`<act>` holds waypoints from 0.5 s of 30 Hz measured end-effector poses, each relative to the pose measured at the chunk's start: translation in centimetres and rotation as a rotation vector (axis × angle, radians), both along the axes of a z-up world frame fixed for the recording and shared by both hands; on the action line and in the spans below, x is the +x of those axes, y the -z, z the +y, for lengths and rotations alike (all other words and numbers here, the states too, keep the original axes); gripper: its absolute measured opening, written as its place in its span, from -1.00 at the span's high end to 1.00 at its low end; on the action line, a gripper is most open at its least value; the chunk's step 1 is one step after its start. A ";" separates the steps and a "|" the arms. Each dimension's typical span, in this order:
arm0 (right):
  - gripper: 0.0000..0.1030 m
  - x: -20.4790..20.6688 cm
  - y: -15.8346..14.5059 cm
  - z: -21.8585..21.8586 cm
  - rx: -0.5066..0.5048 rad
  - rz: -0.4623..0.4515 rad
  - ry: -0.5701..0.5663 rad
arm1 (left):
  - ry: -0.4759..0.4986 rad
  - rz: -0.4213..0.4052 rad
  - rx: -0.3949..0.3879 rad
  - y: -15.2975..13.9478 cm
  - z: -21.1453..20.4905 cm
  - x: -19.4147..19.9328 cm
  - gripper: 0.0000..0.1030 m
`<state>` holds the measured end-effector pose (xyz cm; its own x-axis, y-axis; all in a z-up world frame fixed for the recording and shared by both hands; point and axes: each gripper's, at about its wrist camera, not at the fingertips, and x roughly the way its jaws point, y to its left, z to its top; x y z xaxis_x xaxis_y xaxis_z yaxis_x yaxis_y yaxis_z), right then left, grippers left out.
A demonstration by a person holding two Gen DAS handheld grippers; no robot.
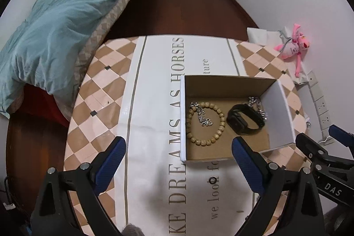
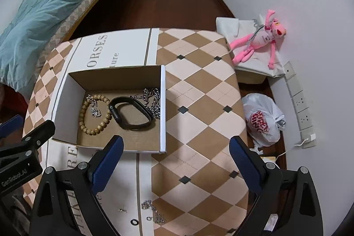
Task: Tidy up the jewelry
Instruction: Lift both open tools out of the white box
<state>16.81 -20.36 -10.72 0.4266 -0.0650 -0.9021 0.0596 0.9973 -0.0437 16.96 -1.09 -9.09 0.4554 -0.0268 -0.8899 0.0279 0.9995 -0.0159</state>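
Left wrist: beaded tan-brown bracelet (image 1: 205, 124), ring-shaped

"DREAMS AS HORSES" on white cloth (image 1: 154, 81)

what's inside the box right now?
The box holds a bead bracelet, a small silver chain lying inside its loop, a black band and a chunky silver chain. The near wall hides the front strip of floor.

Open left tongs (image 1: 178, 162) hover before jewelry box (image 1: 279, 107).
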 end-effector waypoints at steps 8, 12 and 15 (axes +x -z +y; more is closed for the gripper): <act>-0.89 -3.8 -4.6 -0.3 -0.013 -0.115 0.020 | 0.011 -0.094 0.007 -3.9 -0.6 -3.4 -0.89; -0.89 -5.9 -7.1 -0.5 -0.015 -0.171 0.023 | 0.008 -0.128 0.000 -5.5 -0.7 -5.1 -0.89; -0.89 -7.1 -8.5 -0.4 -0.014 -0.198 0.024 | 0.013 -0.147 -0.009 -6.6 -0.9 -6.2 -0.89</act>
